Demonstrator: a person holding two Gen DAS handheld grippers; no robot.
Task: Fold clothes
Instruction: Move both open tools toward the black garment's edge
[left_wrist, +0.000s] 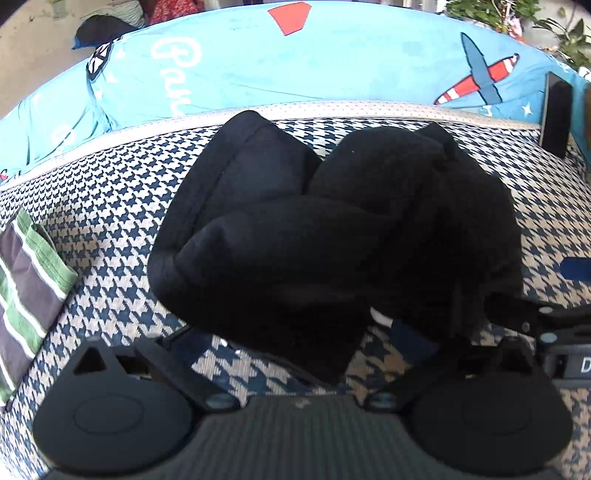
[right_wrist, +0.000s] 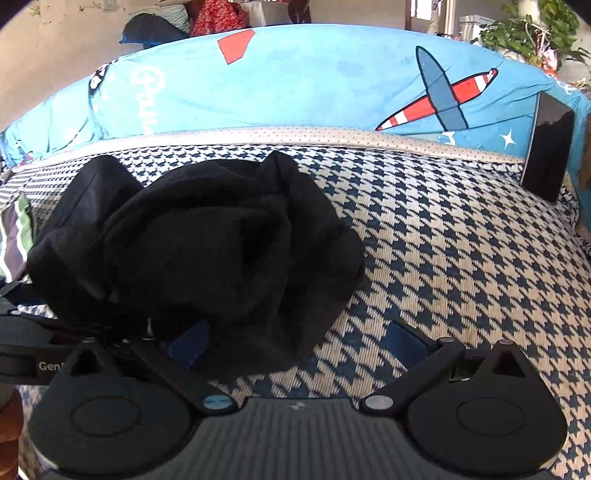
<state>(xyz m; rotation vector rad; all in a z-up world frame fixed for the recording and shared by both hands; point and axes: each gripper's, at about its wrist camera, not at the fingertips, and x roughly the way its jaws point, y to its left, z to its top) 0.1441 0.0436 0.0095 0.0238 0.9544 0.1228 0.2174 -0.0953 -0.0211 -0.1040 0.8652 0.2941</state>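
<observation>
A crumpled black garment (left_wrist: 332, 229) (right_wrist: 207, 243) lies in a heap on the blue-and-cream houndstooth cover (left_wrist: 110, 192) (right_wrist: 443, 251). My left gripper (left_wrist: 303, 343) is open and low at the heap's near edge, and the cloth drapes between its spread blue pads (left_wrist: 410, 339). My right gripper (right_wrist: 297, 341) is open too, at the heap's near right corner. Its left pad (right_wrist: 188, 345) sits under the cloth's hem and its right pad stands over bare cover. Each gripper shows at the edge of the other's view, close side by side.
A folded green, grey and white striped garment (left_wrist: 26, 295) (right_wrist: 16, 229) lies left of the heap. A dark phone (left_wrist: 557, 114) (right_wrist: 546, 147) leans at the back right against a blue aeroplane-print blanket (left_wrist: 295, 66) (right_wrist: 295, 85). Potted plants (right_wrist: 532, 29) stand behind it.
</observation>
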